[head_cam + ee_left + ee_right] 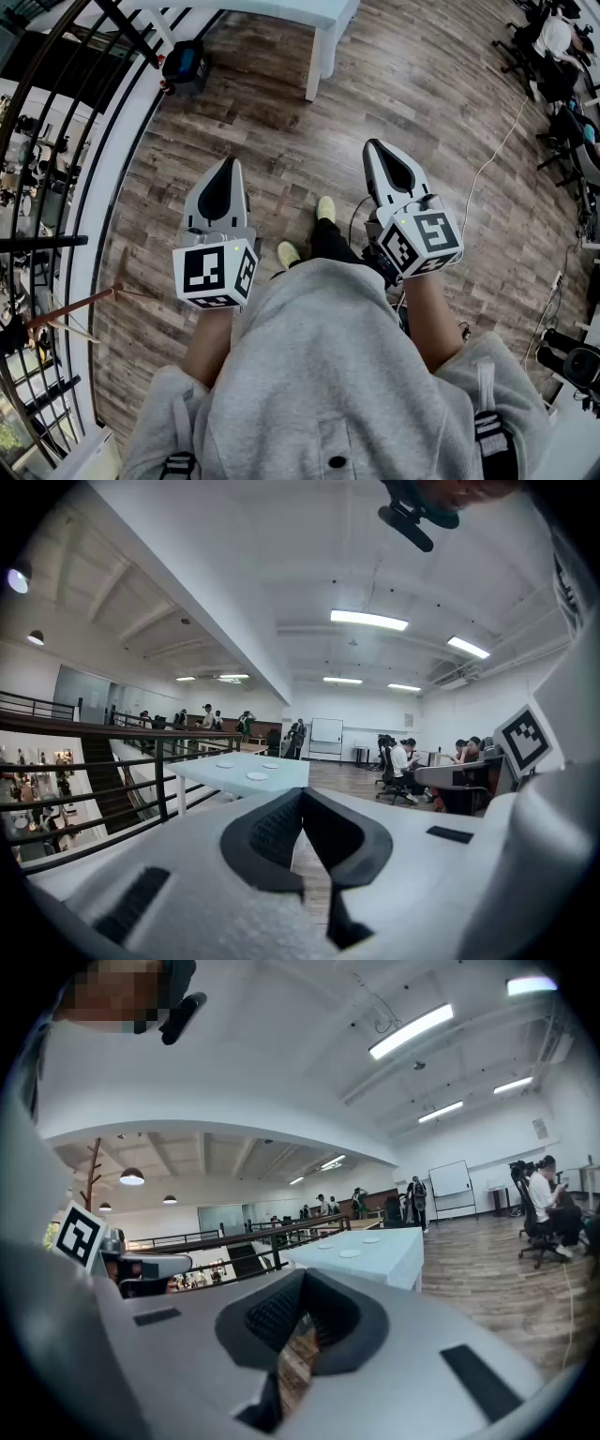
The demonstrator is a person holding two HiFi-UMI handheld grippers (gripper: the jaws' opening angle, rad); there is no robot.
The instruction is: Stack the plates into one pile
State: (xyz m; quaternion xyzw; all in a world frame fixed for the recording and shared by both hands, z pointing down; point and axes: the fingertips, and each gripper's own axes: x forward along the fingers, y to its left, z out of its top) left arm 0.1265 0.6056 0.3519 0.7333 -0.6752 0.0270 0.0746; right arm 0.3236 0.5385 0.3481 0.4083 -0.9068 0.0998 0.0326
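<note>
The left gripper (229, 165) and right gripper (376, 145) are held closed and empty over the wooden floor (281, 112). Three plates (257, 776) are seen lying apart on the white table (211, 772), mid-frame in both gripper views.

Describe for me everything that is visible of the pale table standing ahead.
The table is rectangular, with a very pale, smooth top and white, straight legs. It stands level on the wooden floor, close beside a dark railing. Three small round white plates lie on its top, apart from each other and not stacked. Nothing else is seen on it.
</note>
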